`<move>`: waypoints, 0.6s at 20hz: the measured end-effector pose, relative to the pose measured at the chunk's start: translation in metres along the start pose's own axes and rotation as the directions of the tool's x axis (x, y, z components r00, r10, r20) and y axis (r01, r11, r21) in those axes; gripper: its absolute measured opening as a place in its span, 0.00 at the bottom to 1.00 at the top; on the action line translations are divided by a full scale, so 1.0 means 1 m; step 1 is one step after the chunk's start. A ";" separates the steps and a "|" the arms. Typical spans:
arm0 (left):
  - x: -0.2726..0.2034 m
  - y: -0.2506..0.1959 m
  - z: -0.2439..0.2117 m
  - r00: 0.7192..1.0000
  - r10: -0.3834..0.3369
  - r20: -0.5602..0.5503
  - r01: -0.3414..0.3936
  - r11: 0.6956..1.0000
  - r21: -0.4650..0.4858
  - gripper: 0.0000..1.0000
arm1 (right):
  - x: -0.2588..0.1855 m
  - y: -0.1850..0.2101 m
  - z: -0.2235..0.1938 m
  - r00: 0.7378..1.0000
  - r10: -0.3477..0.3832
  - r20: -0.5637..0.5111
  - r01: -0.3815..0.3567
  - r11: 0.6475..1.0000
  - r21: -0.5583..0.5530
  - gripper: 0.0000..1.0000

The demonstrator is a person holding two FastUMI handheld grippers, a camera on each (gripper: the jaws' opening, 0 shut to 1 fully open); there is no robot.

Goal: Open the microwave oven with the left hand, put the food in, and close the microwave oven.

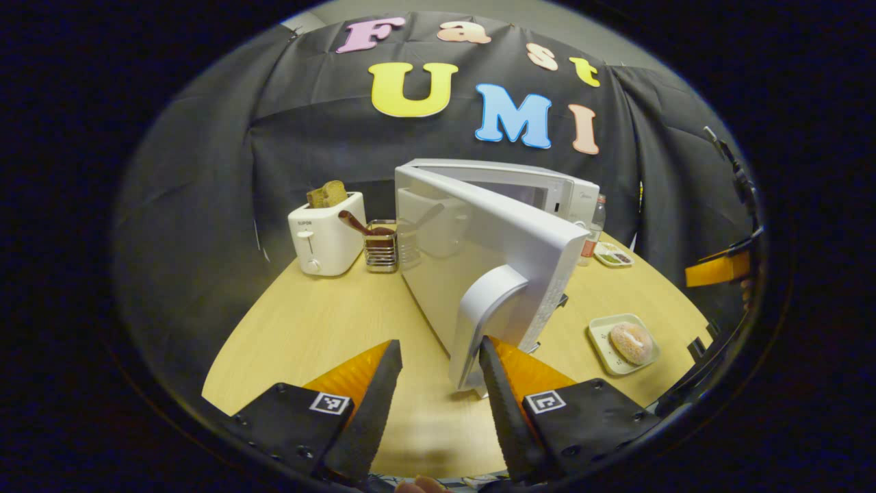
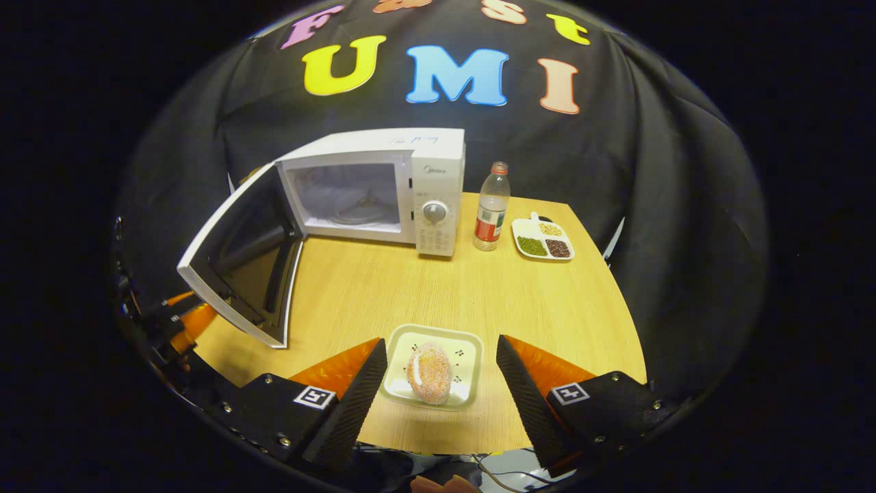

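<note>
Fingers of the left gripper (image 1: 438,370) stand well apart and hold nothing; its right finger lies against the lower end of the door's handle (image 1: 487,315), the other clear of it, so the door (image 1: 479,253) is being hooked rather than pinched; the door is swung most of the way out from the microwave (image 1: 540,188), and I judge the opening step nearly done; to finish it well, ease the handle outward along the door's arc, not straight back, until the cavity is fully clear, then let go without knocking the door back.

Right gripper (image 2: 438,376) is also wide open and empty, its fingers to either side of the small plate (image 2: 465,342) that carries the sugared doughnut (image 2: 429,373), near the front edge of the table (image 2: 383,281); whether they touch the plate I cannot tell; for the next step, close on the plate's rim rather than the doughnut and keep it level.

Left gripper view gives the door's outer face and handle, plus a toaster (image 1: 325,236) with bread and a wire holder (image 1: 381,248) towards the table's far left edge; right gripper view gives the open cavity (image 2: 349,195) with its turntable, the control dial, a bottle (image 2: 491,209) and a divided dish (image 2: 544,239) beside the microwave at the far edge.
</note>
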State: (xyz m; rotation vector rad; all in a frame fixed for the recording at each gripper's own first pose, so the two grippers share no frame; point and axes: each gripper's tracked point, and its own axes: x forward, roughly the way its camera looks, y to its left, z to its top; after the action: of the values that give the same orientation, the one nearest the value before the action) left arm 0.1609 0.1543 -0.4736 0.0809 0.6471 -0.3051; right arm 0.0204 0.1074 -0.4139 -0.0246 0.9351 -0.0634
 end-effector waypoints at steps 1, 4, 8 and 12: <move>-0.009 0.001 0.002 1.000 0.006 0.011 -0.006 1.000 0.002 0.78 | 0.010 0.002 -0.010 0.999 -0.015 -0.035 0.014 0.999 -0.040 0.98; -0.038 0.004 0.005 0.998 0.049 0.041 -0.050 0.998 0.044 0.88 | 0.046 0.012 -0.034 0.993 0.003 -0.118 -0.010 0.998 -0.059 0.96; -0.070 0.007 0.021 0.991 0.110 0.071 -0.112 0.993 0.028 0.91 | 0.085 0.013 -0.069 0.973 0.002 -0.230 -0.018 0.998 -0.064 0.96; -0.097 0.003 0.041 0.979 0.160 0.124 -0.153 0.986 -0.064 0.91 | 0.105 0.006 -0.091 0.957 -0.014 -0.290 -0.009 0.997 -0.079 0.96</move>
State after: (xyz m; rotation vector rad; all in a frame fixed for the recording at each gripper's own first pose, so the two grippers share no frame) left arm 0.1121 0.1746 -0.3820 0.0595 0.5175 -0.1388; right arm 0.0096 0.1070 -0.5527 -0.0926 1.2315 -0.0323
